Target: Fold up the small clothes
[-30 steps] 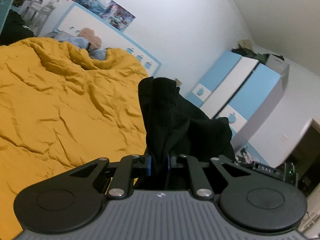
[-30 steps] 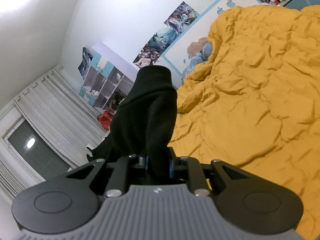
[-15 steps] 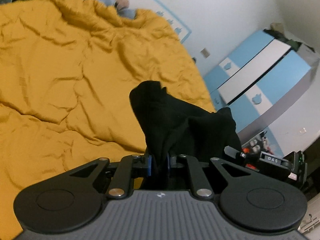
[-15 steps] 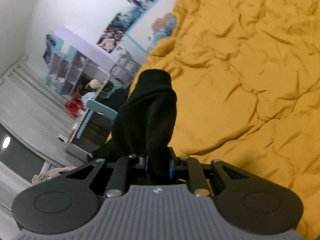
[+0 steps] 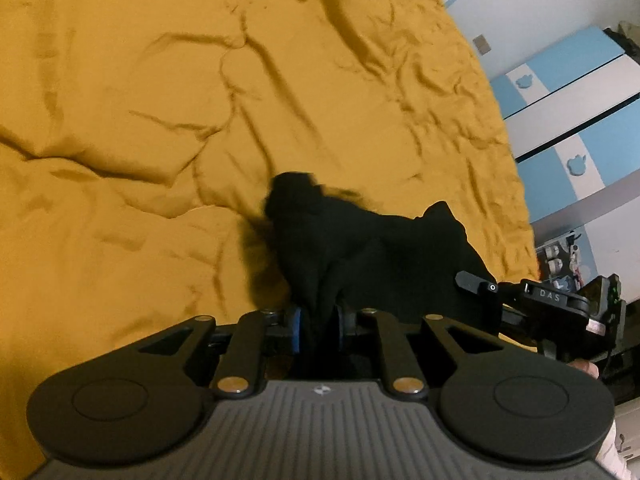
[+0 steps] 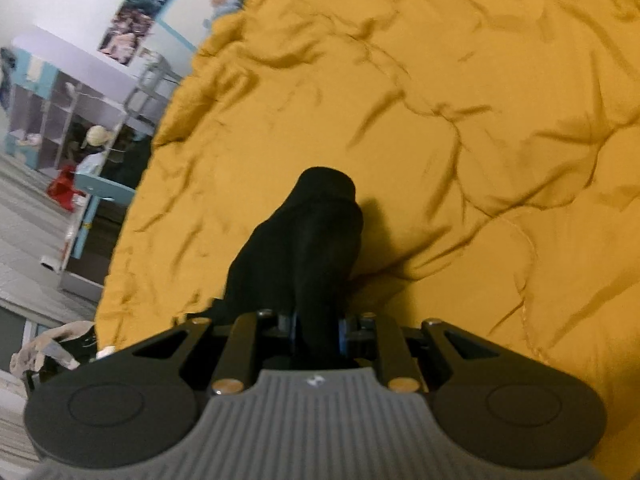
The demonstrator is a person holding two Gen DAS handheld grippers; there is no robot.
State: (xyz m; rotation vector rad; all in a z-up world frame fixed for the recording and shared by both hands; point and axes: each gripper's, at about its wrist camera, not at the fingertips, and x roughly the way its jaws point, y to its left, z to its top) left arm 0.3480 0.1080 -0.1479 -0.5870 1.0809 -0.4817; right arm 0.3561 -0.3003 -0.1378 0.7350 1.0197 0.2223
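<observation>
A small black garment hangs bunched between both grippers over the yellow quilt. My left gripper is shut on one end of it, the cloth rising from between the blue pads. My right gripper is shut on the other end of the black garment, which sticks up ahead of the jaws and casts a shadow on the quilt. The right gripper's body shows at the right edge of the left wrist view, close beside the cloth.
The rumpled yellow quilt covers the whole bed. Blue and white wardrobes stand past the bed's right side. A shelf unit, a blue chair and floor clutter lie off the bed's left edge.
Both grippers have tipped downward from facing the walls to facing the quilt, carrying the black garment lower towards the bed. Both stay shut on it.
</observation>
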